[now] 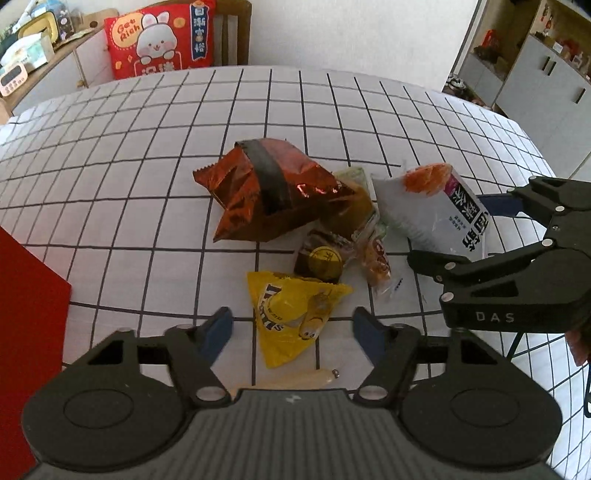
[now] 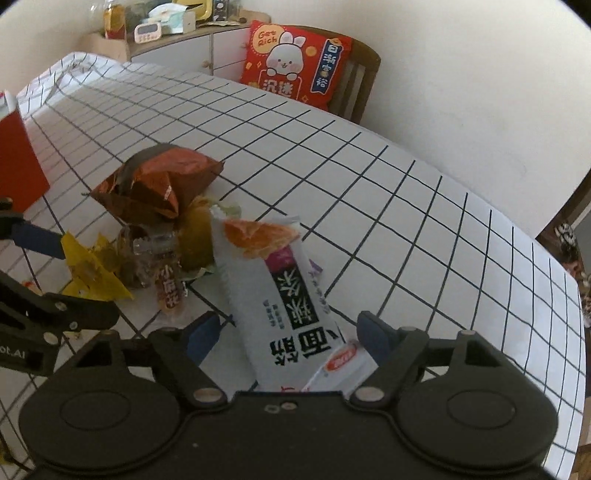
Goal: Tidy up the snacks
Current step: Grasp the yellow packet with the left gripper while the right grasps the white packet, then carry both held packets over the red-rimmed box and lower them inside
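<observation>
A heap of snacks lies on the grid-patterned tablecloth. At its back is a crumpled orange-red foil bag. A yellow candy bag lies between the fingers of my left gripper, which is open; its pads stand clear of the bag. A white packet with black characters lies between the fingers of my right gripper, also open and not pressing it. A small white sachet with a red label rests by the right finger. A beige sausage stick lies under my left gripper.
A red box stands at the table's left edge. Small dark and clear packets sit mid-heap. A red rabbit cushion leans on a chair beyond the table. A cluttered sideboard lines the wall.
</observation>
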Motion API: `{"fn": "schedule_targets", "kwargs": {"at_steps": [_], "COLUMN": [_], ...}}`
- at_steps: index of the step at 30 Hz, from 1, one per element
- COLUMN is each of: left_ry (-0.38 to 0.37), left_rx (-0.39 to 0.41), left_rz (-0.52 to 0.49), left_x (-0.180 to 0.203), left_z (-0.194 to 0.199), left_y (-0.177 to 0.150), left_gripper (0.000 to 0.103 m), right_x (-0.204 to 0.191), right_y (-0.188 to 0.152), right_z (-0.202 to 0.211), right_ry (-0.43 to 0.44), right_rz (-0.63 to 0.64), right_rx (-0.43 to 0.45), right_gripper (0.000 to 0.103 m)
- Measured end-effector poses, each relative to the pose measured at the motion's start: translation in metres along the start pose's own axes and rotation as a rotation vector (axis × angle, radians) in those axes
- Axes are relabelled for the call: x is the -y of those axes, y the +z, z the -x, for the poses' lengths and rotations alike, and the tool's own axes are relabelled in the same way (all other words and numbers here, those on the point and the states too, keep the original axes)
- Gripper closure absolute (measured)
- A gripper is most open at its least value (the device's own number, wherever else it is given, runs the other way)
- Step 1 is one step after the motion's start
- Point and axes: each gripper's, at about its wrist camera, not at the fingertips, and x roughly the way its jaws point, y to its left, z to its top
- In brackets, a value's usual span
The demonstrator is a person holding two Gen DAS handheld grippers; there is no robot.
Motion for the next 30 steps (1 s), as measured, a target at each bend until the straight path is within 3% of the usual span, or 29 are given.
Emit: {"fn": "schedule_targets", "kwargs": {"at_steps": [4, 6, 9, 11, 15, 30], "left_ry": [0.015, 0.015, 0.018, 0.027, 0.031, -0.009], "left_rx": [0.011, 0.016, 0.019, 0.021, 0.016, 0.05], "left_rz": [-0.016, -0.022, -0.027, -0.033, -0.034, -0.006], "left_x": [0.002, 0.003, 0.004, 0.004, 0.004, -0.011], "left_z": [0.0, 0.0, 0.002, 0.003, 0.007, 0.063], "left_y": [0.001, 0.001, 0.002, 0.002, 0.0, -0.022], "left_gripper": [0.046, 0.057, 0.061, 0.067, 0.068, 0.068], "right_x": [0.001, 0.002, 0.002, 0.002, 0.002, -0.028], "right_y": [0.001, 0.001, 0.0, -0.001, -0.004, -0.016], "right_z": [0.001, 0.002, 0.005, 0.008, 0.016, 0.086], "right_ry": [-0.003, 0.0, 0.003, 0.002, 0.011, 0.043], "right_rz": [-0.015, -0.027, -0.039, -0.053, -0.112, -0.197], "right_rx": [0.006, 0.006, 0.006, 0.005, 0.008, 0.041], "right_gripper": [0.032, 0.038, 0.047, 0.059, 0.07, 0.072]}}
